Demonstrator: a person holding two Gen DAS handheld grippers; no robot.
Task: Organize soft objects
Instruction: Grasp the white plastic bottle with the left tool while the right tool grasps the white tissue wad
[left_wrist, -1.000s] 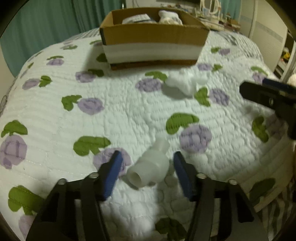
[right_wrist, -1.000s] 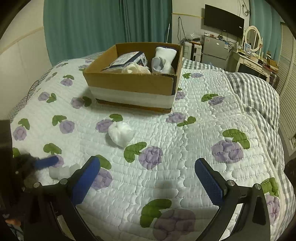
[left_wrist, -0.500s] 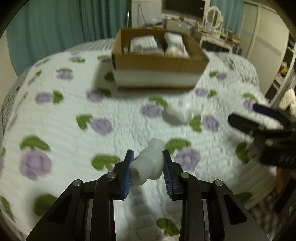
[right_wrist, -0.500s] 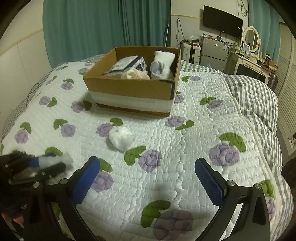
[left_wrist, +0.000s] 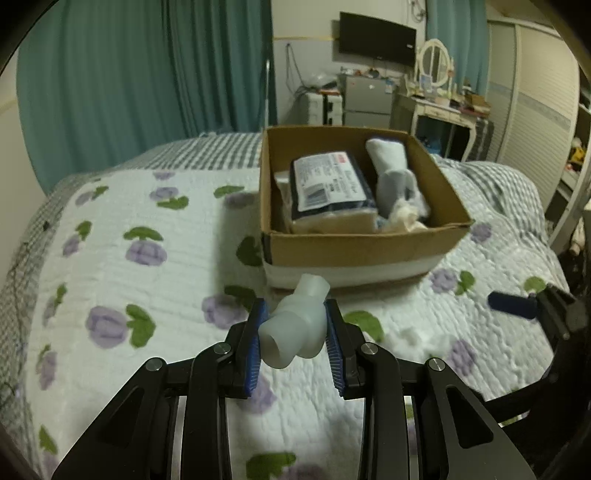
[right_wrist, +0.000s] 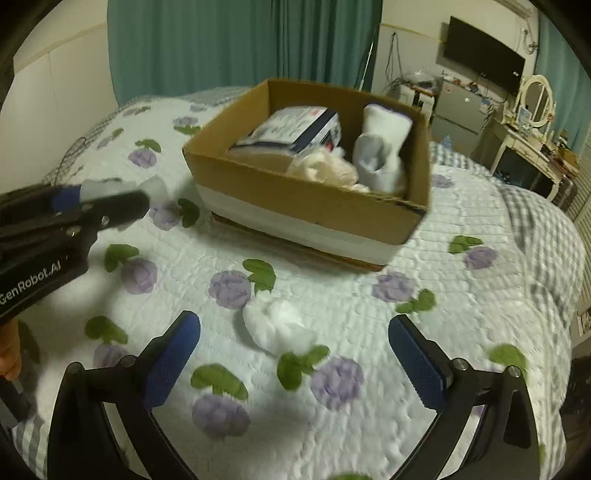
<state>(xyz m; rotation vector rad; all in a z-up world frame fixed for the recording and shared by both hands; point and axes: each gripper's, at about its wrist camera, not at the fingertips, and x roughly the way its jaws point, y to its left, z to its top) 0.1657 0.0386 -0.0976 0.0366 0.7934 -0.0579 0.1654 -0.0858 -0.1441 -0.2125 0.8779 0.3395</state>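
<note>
Cardboard box on the quilt holds a wrapped packet and rolled socks; left gripper clamps a white tube-shaped piece, right gripper gapes wide, holding nothing.

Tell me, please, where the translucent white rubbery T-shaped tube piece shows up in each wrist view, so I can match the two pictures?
Left wrist view: the translucent white rubbery T-shaped tube piece sits low at centre, clamped in the left gripper.
Right wrist view: it shows at the far left edge, mostly hidden by that gripper's black finger.
Shared landmark: the open brown cardboard box on the flowered quilt, just beyond the piece in both.
</note>
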